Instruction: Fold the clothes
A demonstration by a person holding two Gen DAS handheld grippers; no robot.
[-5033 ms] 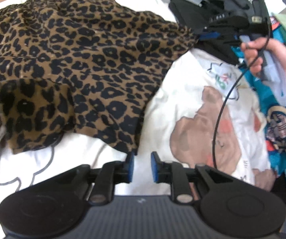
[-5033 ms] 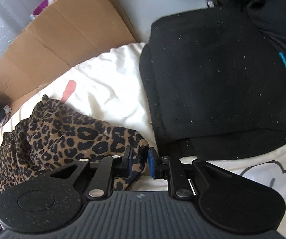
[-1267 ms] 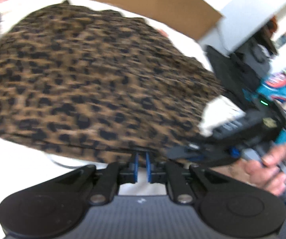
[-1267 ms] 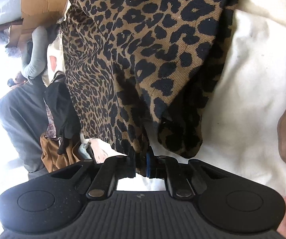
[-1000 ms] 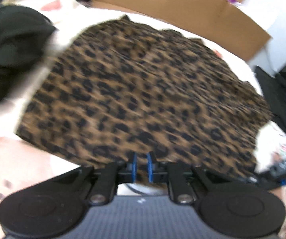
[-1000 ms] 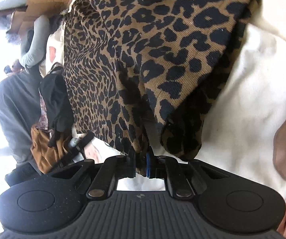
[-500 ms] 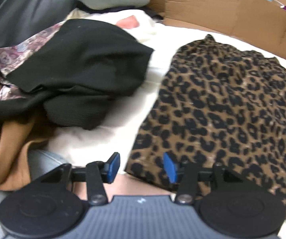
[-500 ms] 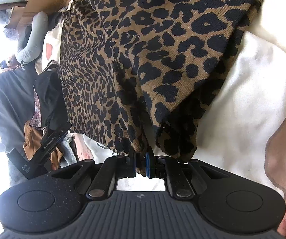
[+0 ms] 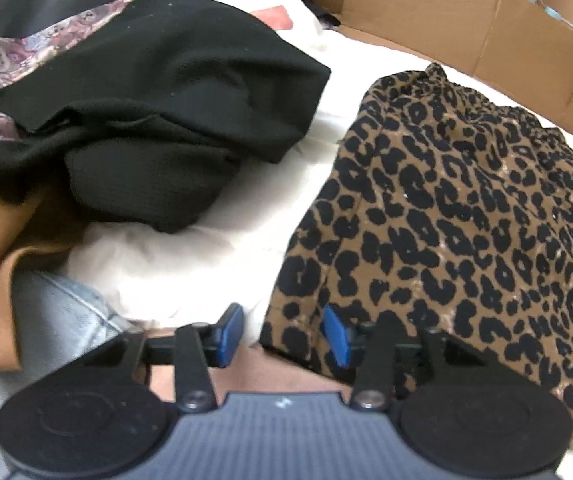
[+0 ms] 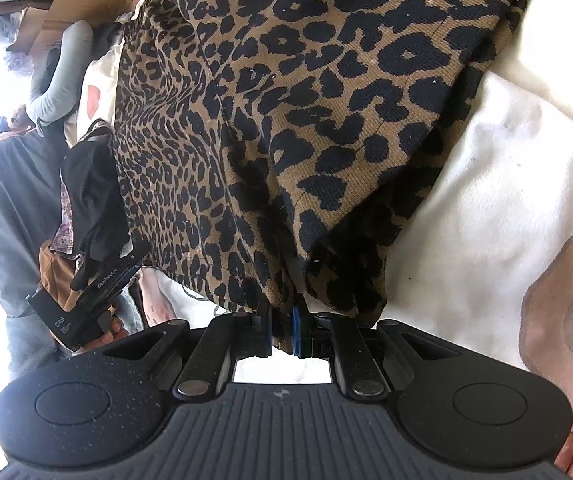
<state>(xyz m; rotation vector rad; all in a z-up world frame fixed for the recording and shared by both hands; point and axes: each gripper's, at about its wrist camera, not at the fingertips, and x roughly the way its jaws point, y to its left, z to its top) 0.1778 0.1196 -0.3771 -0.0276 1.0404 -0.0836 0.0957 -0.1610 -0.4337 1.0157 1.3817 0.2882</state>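
Left wrist view: the left gripper (image 9: 282, 334) was found re-aimed from the middle of the leopard-print garment (image 9: 466, 216) to its near left corner, where a second earlier the narrow jaws had been set against the hem. The jaws were seen part-open and closing, with the corner lying between the blue pads (image 9: 336, 334) but not yet pinched. The garment was spread on the white sheet (image 9: 206, 248), beside the black clothing pile (image 9: 154, 104), with the cardboard (image 9: 466, 20) behind it. Right wrist view: nothing was changed; the right gripper (image 10: 282, 330) was kept clamped narrow on the opposite hem corner, cloth bunched between the pads. A regrasp was judged to be under way, so that both near corners would be held for the next fold.
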